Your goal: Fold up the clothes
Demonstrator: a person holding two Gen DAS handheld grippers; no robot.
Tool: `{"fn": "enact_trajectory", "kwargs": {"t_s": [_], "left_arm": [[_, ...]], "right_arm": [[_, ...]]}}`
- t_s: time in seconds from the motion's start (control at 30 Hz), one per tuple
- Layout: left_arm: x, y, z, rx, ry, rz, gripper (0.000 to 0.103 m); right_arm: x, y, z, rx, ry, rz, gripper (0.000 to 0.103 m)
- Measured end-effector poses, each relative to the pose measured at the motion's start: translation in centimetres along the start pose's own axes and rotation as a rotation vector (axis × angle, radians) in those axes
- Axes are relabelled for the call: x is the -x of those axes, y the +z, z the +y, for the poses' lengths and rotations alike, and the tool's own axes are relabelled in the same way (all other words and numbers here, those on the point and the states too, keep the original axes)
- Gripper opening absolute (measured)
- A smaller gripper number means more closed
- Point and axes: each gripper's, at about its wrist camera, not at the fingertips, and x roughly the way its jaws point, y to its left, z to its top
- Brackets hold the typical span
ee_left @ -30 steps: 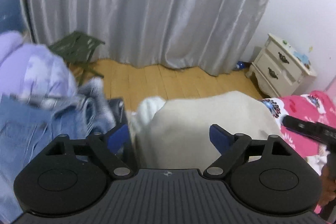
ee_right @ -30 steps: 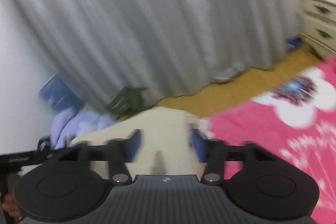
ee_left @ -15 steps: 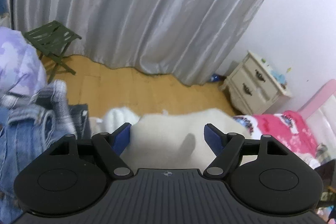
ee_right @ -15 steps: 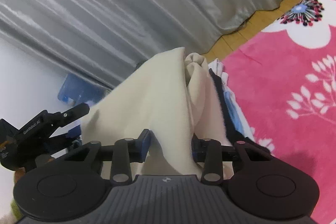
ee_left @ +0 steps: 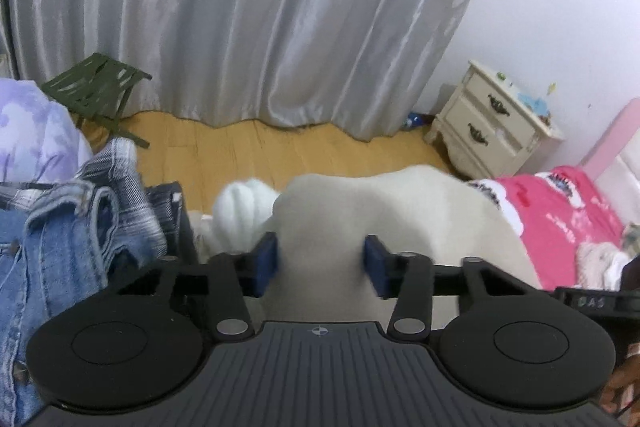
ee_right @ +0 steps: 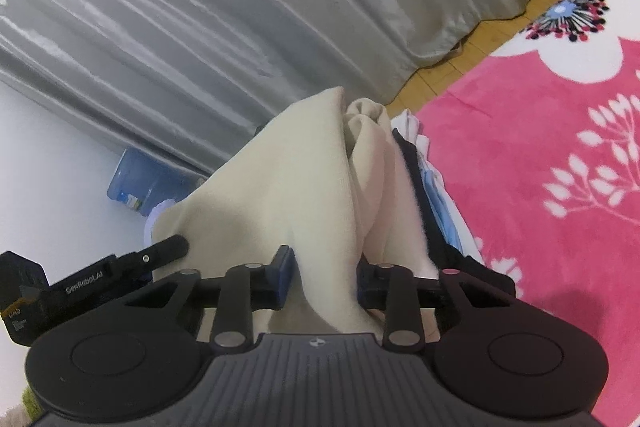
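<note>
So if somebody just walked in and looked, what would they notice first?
Probably the big cream garment, bunched up between both grippers in the middle of each view. Next, the bright pink flowered blanket filling the right side of the right wrist view. Behind everything hangs a shiny grey curtain, and blue jeans are piled at the left in the left wrist view.

I am looking into a home bedroom: a bed with a pink flowered blanket, a cream bedside cabinet with two drawers, long grey curtains down to a wooden floor, a green folding stool, and piled jeans.
</note>
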Motion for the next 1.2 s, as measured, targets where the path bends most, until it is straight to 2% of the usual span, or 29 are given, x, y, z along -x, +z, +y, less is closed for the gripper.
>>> {"fn": "enact_trajectory", "kwargs": {"t_s": [0.1, 0.3, 0.47, 0.53, 0.57, 0.6, 0.67, 0.77, 0.83, 0.87, 0.97, 1.07, 1.13, 1.2], "left_arm": [[0.1, 0.8, 0.1, 0.023, -0.006, -0.004, 0.037], [-0.8, 2.9, 0.4, 0.003, -0.009, -0.021, 0.037], [-1.9, 1.7, 1.1, -0.021, 0.018, -0.005, 0.041], [-1.7, 1.2, 1.1, -0.029, 0.029, -0.01, 0.046], [-1.5, 1.1, 1.2, -0.023, 0.031, -0.01, 0.047], [-1.3, 1.0, 1.2, -0.017, 0.032, -0.01, 0.051], [-0.2, 1.1, 1.3, 0.0, 0.046, -0.022, 0.054], [2.3, 1.2, 0.9, 0.003, 0.095, -0.081, 0.056], [4.3, 0.7, 0.4, 0.008, 0.099, -0.113, 0.059], [5.1, 0.4, 0.2, 0.021, 0.084, -0.11, 0.059], [6.4, -2.2, -0.9, 0.059, 0.012, -0.039, 0.059], [5.2, -5.9, -3.0, -0.027, 0.023, 0.051, 0.061], [3.7, -8.5, -4.4, -0.158, 0.13, 0.042, 0.063], [3.6, -9.9, -5.6, -0.246, 0.206, -0.002, 0.063]], "right_arm": [[0.0, 0.2, 0.8, 0.022, 0.001, -0.008, 0.026], [0.4, 0.6, 1.5, 0.073, -0.015, -0.018, 0.025], [0.9, 1.0, 1.8, 0.133, -0.047, -0.022, 0.024], [1.1, 1.1, 1.9, 0.156, -0.059, -0.024, 0.025], [1.2, 1.1, 2.0, 0.168, -0.066, -0.025, 0.03], [1.3, 1.2, 2.0, 0.18, -0.072, -0.026, 0.038], [1.5, 1.3, 2.1, 0.204, -0.085, -0.028, 0.047], [2.4, 1.5, 2.4, 0.249, -0.107, -0.042, 0.047], [4.2, 0.7, 3.7, 0.325, -0.098, -0.058, 0.045], [5.1, 0.2, 4.3, 0.365, -0.091, -0.064, 0.045], [5.5, -2.5, 6.6, 0.497, -0.03, -0.003, 0.044], [2.7, -5.5, 6.9, 0.592, -0.106, 0.098, 0.04], [1.2, -6.9, 6.6, 0.619, -0.186, 0.09, 0.04], [0.7, -7.7, 6.7, 0.618, -0.249, 0.069, 0.04]]}}
